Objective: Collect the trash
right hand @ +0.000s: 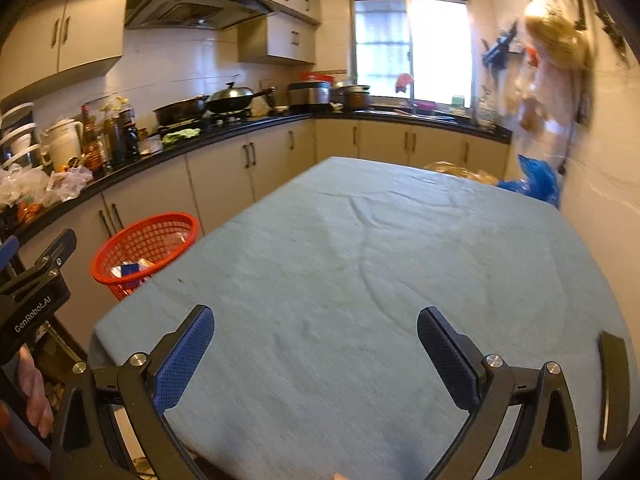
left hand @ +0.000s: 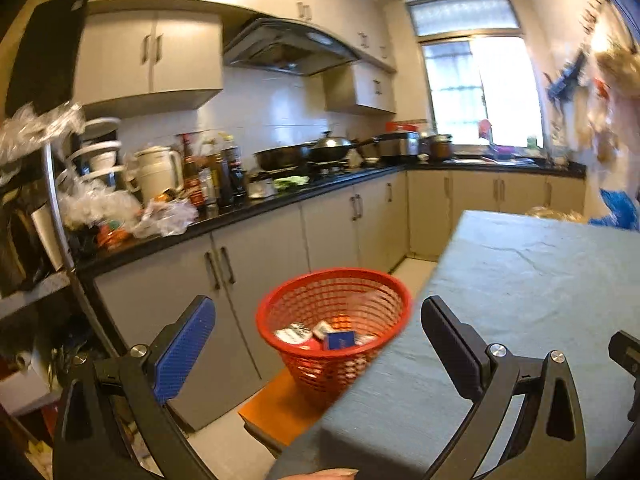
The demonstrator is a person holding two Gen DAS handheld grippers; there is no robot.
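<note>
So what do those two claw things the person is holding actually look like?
Both the left gripper and right gripper are black frames with silver bolts and two flat textured pads, one blue, one black. The left one's body reads "GenRobot.AI" in white.

White lettering "GenRobot.AI" readable on black body of left gripper, right wrist view; packaging print elsewhere illegible.
</note>
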